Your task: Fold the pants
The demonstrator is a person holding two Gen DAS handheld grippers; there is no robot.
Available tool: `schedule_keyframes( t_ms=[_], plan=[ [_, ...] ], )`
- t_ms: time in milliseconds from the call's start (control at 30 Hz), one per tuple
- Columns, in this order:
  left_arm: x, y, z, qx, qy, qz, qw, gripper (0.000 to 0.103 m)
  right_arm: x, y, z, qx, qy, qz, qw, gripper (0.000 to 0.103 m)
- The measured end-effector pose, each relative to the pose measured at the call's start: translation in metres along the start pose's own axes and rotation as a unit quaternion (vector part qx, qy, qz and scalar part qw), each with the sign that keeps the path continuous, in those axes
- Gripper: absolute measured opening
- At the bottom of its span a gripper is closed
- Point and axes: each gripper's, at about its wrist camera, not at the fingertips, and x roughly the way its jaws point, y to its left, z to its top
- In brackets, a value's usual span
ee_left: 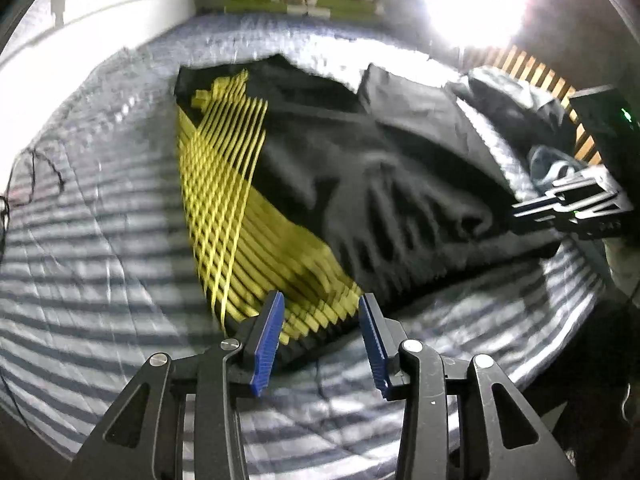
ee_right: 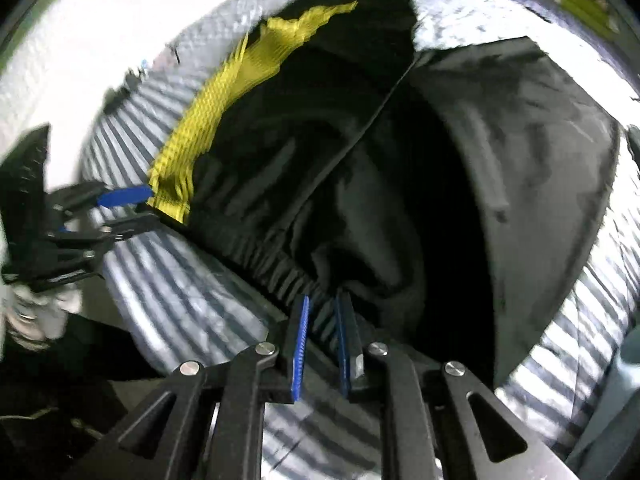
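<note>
Black pants [ee_left: 360, 168] with a yellow side stripe [ee_left: 224, 200] lie spread on a grey-and-white striped bedcover [ee_left: 100, 240]. My left gripper [ee_left: 322, 298] is open, its blue pads either side of the yellow-striped end of the waistband, close above it. From the right wrist that gripper [ee_right: 128, 210] shows at the left, just off the stripe's end [ee_right: 172, 196]. My right gripper [ee_right: 324, 296] has its pads drawn close on the ribbed waistband [ee_right: 280, 268], where the cloth gathers at the tips. It also appears at the pants' right edge [ee_left: 536, 206].
A second dark grey garment [ee_left: 500, 88] lies bunched at the bed's far right by a wooden slatted frame [ee_left: 532, 72]. A bright lamp [ee_left: 476, 0] glares at the top right. A white wall [ee_left: 100, 12] runs along the left. The view is motion-blurred.
</note>
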Motion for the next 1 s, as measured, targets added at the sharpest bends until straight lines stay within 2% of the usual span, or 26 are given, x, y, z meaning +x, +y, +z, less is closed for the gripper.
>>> schedule_keyframes(
  t_ms=[67, 133, 200, 233, 267, 367, 433, 500, 567, 600, 667, 700, 733, 800, 867, 933, 1000],
  plan=[
    [0.002, -0.008, 0.008, 0.007, -0.014, -0.013, 0.9998, 0.042, -0.015, -0.008, -0.009, 0.017, -0.026, 0.003, 0.999, 0.012],
    [0.013, -0.020, 0.013, 0.034, -0.001, -0.023, 0.9992, 0.043, -0.019, -0.018, -0.016, 0.043, -0.039, 0.004, 0.998, 0.012],
    [0.030, -0.030, 0.012, 0.052, 0.036, -0.014, 0.9979, 0.049, -0.013, -0.030, -0.025, 0.070, -0.032, 0.000, 0.997, 0.012],
    [0.044, -0.030, 0.009, 0.053, 0.068, 0.002, 0.9963, 0.051, -0.009, -0.032, -0.031, 0.077, -0.024, 0.000, 0.997, 0.012],
    [0.050, -0.028, 0.006, 0.051, 0.078, 0.018, 0.9955, 0.051, -0.009, -0.037, -0.037, 0.080, -0.016, 0.000, 0.997, 0.012],
    [0.040, -0.029, 0.006, 0.056, 0.059, 0.034, 0.9961, 0.053, -0.030, -0.058, -0.053, 0.112, -0.046, -0.004, 0.993, 0.013],
    [0.032, -0.028, 0.010, 0.049, 0.042, 0.047, 0.9968, 0.053, -0.049, -0.085, -0.067, 0.168, -0.087, 0.007, 0.982, 0.013],
    [0.026, -0.030, 0.020, 0.042, 0.025, 0.039, 0.9981, 0.053, -0.058, -0.108, -0.078, 0.217, -0.114, 0.015, 0.969, 0.013],
    [0.029, -0.029, 0.023, 0.036, 0.029, 0.037, 0.9982, 0.054, -0.054, -0.127, -0.089, 0.264, -0.126, 0.025, 0.956, 0.015],
    [0.035, -0.027, 0.021, 0.034, 0.047, 0.039, 0.9976, 0.054, -0.047, -0.131, -0.092, 0.277, -0.124, 0.037, 0.952, 0.016],
    [0.049, -0.020, 0.010, 0.031, 0.080, 0.056, 0.9947, 0.058, -0.033, -0.131, -0.092, 0.282, -0.113, 0.036, 0.952, 0.016],
    [0.045, -0.012, 0.006, 0.016, 0.069, 0.042, 0.9966, 0.058, -0.025, -0.128, -0.092, 0.278, -0.103, 0.032, 0.955, 0.016],
    [0.043, -0.008, 0.005, 0.008, 0.075, 0.043, 0.9962, 0.058, -0.019, -0.125, -0.092, 0.272, -0.093, 0.036, 0.957, 0.016],
    [0.035, 0.000, 0.002, 0.001, 0.069, 0.066, 0.9955, 0.061, -0.010, -0.113, -0.096, 0.249, -0.068, 0.065, 0.964, 0.016],
    [0.031, 0.002, -0.002, -0.004, 0.066, 0.065, 0.9957, 0.062, -0.019, -0.106, -0.106, 0.234, -0.080, 0.083, 0.965, 0.016],
    [0.030, 0.000, 0.000, -0.001, 0.063, 0.071, 0.9955, 0.062, -0.031, -0.107, -0.117, 0.236, -0.096, 0.080, 0.964, 0.016],
    [0.026, -0.001, 0.003, -0.004, 0.055, 0.060, 0.9967, 0.061, -0.036, -0.115, -0.123, 0.250, -0.101, 0.073, 0.960, 0.016]
  ],
)
